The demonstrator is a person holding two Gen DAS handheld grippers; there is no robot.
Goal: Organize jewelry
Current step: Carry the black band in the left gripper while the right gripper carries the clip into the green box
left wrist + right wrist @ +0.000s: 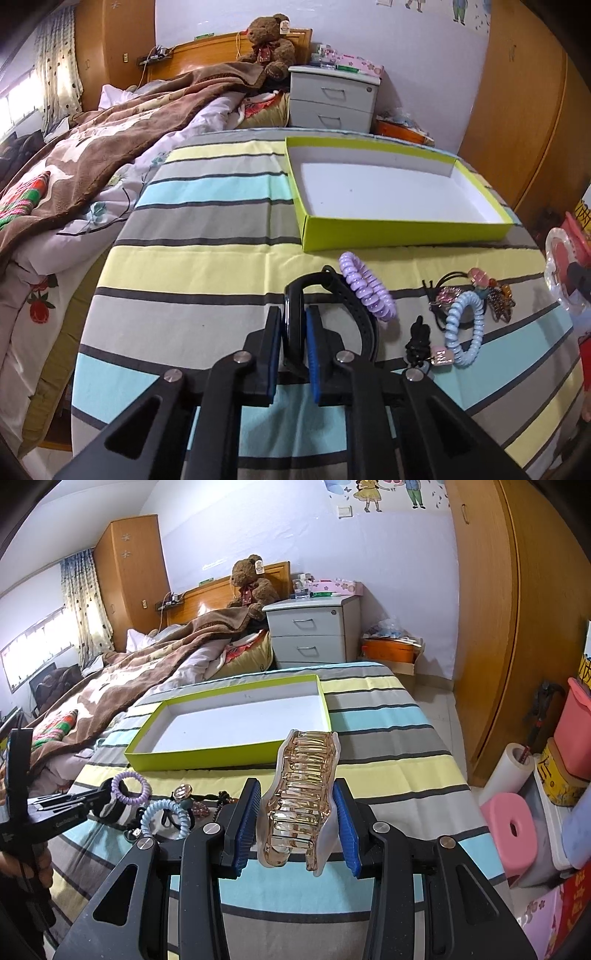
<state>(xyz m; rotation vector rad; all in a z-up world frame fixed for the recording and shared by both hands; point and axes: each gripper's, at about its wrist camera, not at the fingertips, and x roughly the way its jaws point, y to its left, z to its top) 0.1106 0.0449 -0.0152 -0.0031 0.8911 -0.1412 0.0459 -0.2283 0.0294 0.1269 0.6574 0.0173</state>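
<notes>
box (406, 232) empty, nothing sorted yet. left gripper (295, 325) fingers clamped on black watch (295, 314), low over the tabletop. right gripper (295, 812) fingers clamped on amber hair claw (303, 794). coil ties (365, 288), charms remain beside the box.

Box (402, 230) lies on the table (192, 258), beyond my fingers. Hair ties (463, 325) – loose pile – right of the watch (295, 325), before the box.

Bright window daylight from the left; sharp frames, fisheye-bent edges
</notes>
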